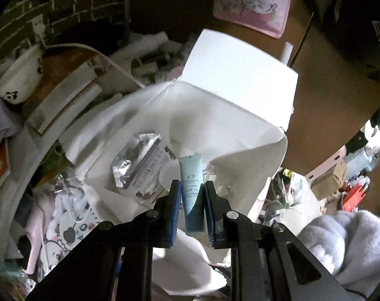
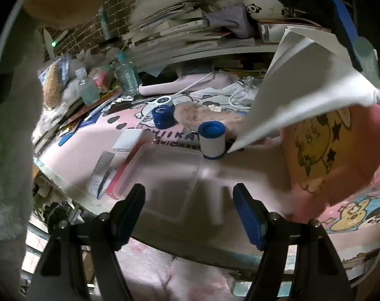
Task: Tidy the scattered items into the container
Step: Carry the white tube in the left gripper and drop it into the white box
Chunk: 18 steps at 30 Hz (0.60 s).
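Note:
In the left wrist view my left gripper (image 1: 193, 188) is shut on a small pale blue tube (image 1: 192, 178), held cap-down above the open mouth of a white paper box (image 1: 240, 80). A silver foil sachet (image 1: 137, 165) lies inside the box, left of the tube. In the right wrist view my right gripper (image 2: 190, 195) is open with nothing between its fingers, hovering over a shallow pink tray (image 2: 179, 175) on the desk. A white cylinder with blue caps (image 2: 212, 139) stands just behind the tray, beside the white box's flap (image 2: 303, 87). A blue lidded pot (image 2: 162, 116) sits farther back.
A pink cartoon pouch (image 2: 325, 150) lies at the tray's right. Plastic bottles (image 2: 125, 75), stacked books and papers (image 2: 179, 30) crowd the back of the pink desk mat (image 2: 71, 155). A fluffy grey sleeve (image 1: 345, 245) fills the lower right of the left wrist view.

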Tool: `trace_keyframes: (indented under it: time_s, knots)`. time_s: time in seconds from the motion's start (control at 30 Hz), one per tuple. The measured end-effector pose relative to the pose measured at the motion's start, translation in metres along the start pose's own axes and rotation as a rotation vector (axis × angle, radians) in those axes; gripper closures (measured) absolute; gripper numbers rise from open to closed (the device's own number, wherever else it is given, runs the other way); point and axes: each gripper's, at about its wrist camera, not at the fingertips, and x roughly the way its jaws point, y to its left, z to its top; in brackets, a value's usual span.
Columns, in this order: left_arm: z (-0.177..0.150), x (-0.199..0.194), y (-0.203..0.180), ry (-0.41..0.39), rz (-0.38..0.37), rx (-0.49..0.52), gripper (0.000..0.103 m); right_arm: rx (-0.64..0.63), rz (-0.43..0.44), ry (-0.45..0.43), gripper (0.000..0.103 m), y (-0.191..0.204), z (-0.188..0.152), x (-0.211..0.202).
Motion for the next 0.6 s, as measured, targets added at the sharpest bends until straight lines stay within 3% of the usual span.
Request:
trace_keyframes:
  time_s: [0.07,0.13,0.2,0.27,0.43,0.5,0.6]
  knots:
    - [-0.002,-0.001,0.001,-0.015,0.008,0.012,0.083,0.003,0.001,-0.001,0.034,-0.001,-0.001,0.0]
    - [-0.005,-0.006,0.002,-0.056,0.012,0.02,0.059,0.011,0.005,-0.002,0.033,-0.002,-0.001,0.001]
    - [-0.009,-0.019,0.001,-0.123,0.02,0.036,0.028,0.009,0.007,-0.006,0.033,-0.001,-0.002,0.001]
    - [-0.012,-0.033,0.0,-0.194,0.032,0.046,0.018,0.004,0.011,-0.009,0.033,0.002,-0.003,0.001]
    - [-0.042,-0.083,0.01,-0.367,0.118,0.002,0.006,0.0,0.008,-0.017,0.03,0.011,-0.006,0.002]
    - [-0.06,-0.096,0.018,-0.404,0.206,-0.051,0.006,0.001,0.001,-0.015,0.013,0.011,-0.006,0.003]
    - [-0.099,-0.111,0.03,-0.445,0.373,-0.147,0.005,0.008,-0.019,-0.029,0.013,0.019,-0.011,0.005]
